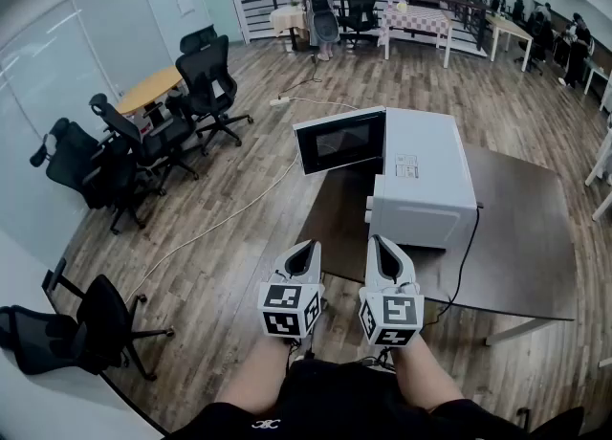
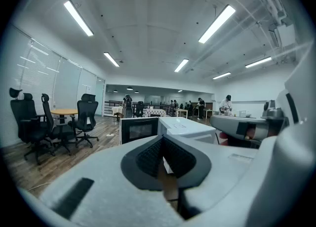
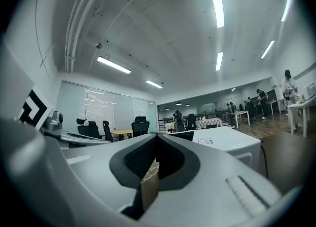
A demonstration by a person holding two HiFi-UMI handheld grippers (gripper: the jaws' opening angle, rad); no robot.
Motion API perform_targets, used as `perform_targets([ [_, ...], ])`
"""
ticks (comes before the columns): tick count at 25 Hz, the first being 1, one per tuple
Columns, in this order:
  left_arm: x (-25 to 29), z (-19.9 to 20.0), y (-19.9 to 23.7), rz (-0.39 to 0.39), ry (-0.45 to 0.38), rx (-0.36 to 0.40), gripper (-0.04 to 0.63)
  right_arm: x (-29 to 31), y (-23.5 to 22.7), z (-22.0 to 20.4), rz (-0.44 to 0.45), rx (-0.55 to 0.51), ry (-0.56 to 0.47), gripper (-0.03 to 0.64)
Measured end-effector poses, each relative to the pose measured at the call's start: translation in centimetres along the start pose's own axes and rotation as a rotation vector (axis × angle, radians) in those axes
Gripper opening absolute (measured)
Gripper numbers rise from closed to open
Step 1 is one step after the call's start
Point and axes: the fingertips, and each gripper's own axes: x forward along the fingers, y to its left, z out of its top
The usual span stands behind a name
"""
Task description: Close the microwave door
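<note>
A white microwave (image 1: 421, 180) stands on a dark grey table (image 1: 526, 237), and its black-framed door (image 1: 339, 142) is swung open to the left. Both grippers hover side by side short of the table's near edge, close to my body and apart from the microwave. My left gripper (image 1: 304, 249) is shut with nothing in it, and so is my right gripper (image 1: 380, 241). In the left gripper view the shut gripper (image 2: 163, 148) points at the open door (image 2: 139, 129) and the microwave's body (image 2: 185, 126). The right gripper view shows that gripper (image 3: 156, 148) with the microwave (image 3: 227, 141) ahead to the right.
Black office chairs (image 1: 143, 137) and a round wooden table (image 1: 148, 89) stand at the left. A white cable (image 1: 220, 223) runs over the wood floor. A black cord (image 1: 469, 256) hangs from the microwave. People and tables (image 1: 416, 17) are far behind.
</note>
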Motion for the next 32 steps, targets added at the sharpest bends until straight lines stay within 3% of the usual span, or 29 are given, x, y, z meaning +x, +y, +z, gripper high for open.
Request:
perform_targets([
  [23,1.2,-1.1,-1.0,0.033,0.016,0.017,0.009,0.4,-2.7,-1.1,-0.031,-0.020,0.034,0.008],
  [32,3.1,-0.7,2.0,0.061,0.010,-0.002,0.009,4.2,-2.1,-1.6,-0.023,-0.071,0.064,0.008],
])
